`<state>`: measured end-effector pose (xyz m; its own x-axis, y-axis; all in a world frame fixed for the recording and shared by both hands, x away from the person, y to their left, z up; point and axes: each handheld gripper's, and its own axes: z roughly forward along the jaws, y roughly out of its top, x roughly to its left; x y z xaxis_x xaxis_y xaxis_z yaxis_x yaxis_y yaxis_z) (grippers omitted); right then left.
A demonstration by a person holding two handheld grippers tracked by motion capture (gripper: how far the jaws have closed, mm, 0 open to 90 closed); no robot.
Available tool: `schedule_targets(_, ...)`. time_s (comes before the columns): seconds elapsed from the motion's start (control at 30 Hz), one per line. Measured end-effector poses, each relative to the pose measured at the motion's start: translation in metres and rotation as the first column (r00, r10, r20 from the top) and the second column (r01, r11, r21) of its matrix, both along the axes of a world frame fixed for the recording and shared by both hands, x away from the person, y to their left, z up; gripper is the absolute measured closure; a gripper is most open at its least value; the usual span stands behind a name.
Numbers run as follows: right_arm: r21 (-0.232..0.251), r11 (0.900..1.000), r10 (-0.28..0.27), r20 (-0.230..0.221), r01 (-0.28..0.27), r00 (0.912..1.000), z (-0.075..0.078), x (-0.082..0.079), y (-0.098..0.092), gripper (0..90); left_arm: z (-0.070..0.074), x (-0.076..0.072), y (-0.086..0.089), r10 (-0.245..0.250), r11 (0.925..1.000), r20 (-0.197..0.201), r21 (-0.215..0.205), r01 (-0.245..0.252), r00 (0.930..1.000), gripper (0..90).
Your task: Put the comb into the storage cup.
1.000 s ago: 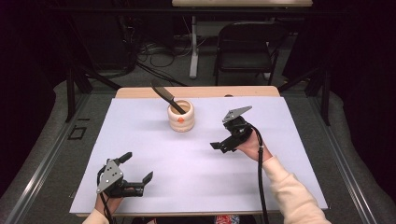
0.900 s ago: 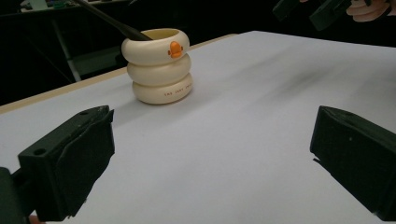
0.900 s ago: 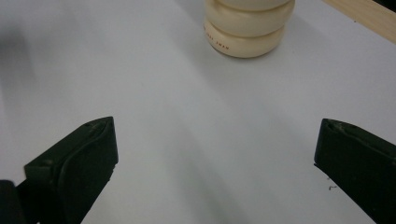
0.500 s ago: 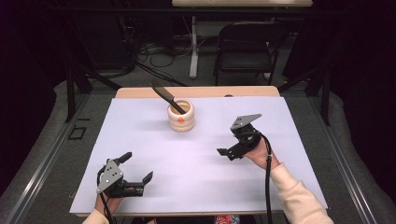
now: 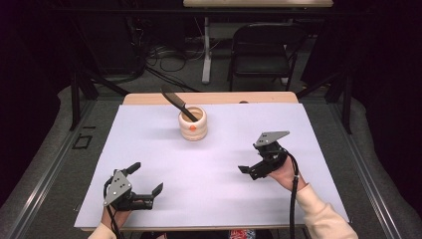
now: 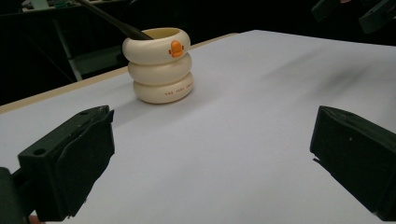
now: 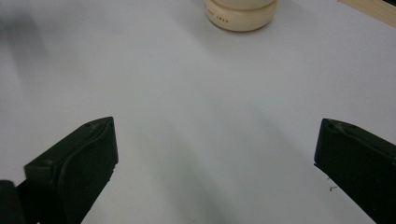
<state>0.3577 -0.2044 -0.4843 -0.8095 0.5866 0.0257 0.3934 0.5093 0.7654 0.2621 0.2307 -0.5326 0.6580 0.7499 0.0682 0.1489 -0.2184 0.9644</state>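
A cream holder made of stacked rings, with an orange duck mark, stands at the back middle of the white sheet. A black utensil leans out of it to the back left. My left gripper rests open near the front left corner, its jaws empty. My right gripper hovers open at the right, well short of the holder and to its right. The left gripper view has the holder and utensil ahead of the wide jaws of the left gripper. Beyond the right gripper lies the holder's base.
The sheet covers a wooden table whose bare back edge lies behind the holder. A black folding chair and floor cables sit beyond the table. The other gripper appears at the top right of the left gripper view.
My right gripper has drawn back from the holder, moving right and toward the front of the table. It stays open and empty. The left gripper has not moved.
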Motion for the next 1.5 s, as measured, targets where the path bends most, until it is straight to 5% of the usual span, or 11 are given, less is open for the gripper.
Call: schedule_targets(1.5, 0.046, 0.997, -0.071, 0.065, 0.068, 0.9953, -0.016, -0.055, -0.037, 0.0, -0.001, 0.000, -0.001, -0.003, 1.0000, -0.004, 0.004, 0.003, 1.0000, 0.1)
